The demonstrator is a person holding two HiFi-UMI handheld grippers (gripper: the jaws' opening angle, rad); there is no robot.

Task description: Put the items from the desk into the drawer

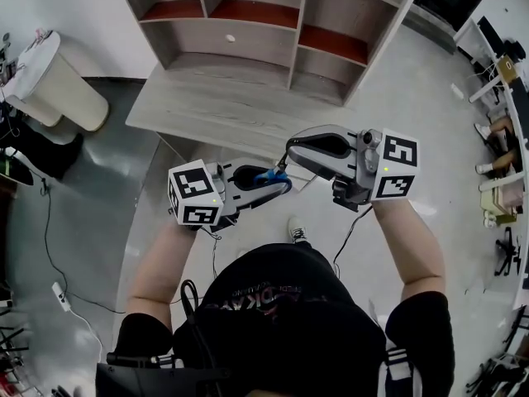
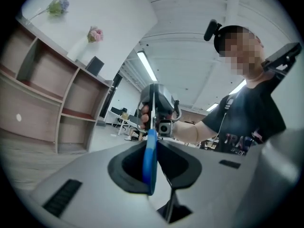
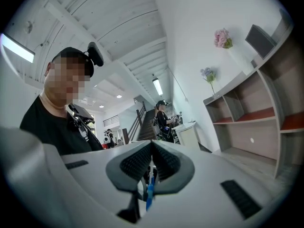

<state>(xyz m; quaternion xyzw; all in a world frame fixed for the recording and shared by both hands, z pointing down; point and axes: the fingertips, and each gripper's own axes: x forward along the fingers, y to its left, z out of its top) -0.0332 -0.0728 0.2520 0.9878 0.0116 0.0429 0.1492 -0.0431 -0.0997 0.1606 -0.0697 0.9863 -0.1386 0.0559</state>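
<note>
A wooden surface [image 1: 207, 110] with a shelf [image 1: 248, 23] on it stands just past both grippers. The left gripper [image 1: 279, 182] is clamped on a blue pen [image 1: 269, 176]. The right gripper [image 1: 289, 152] faces it, tip to tip, with its jaws squeezed together on the thin end of the same pen, off the surface.

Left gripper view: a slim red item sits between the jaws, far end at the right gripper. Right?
The slim item is blue, not red: the left gripper view shows it. It sits between the jaws of the left gripper, far end at the right gripper.
</note>
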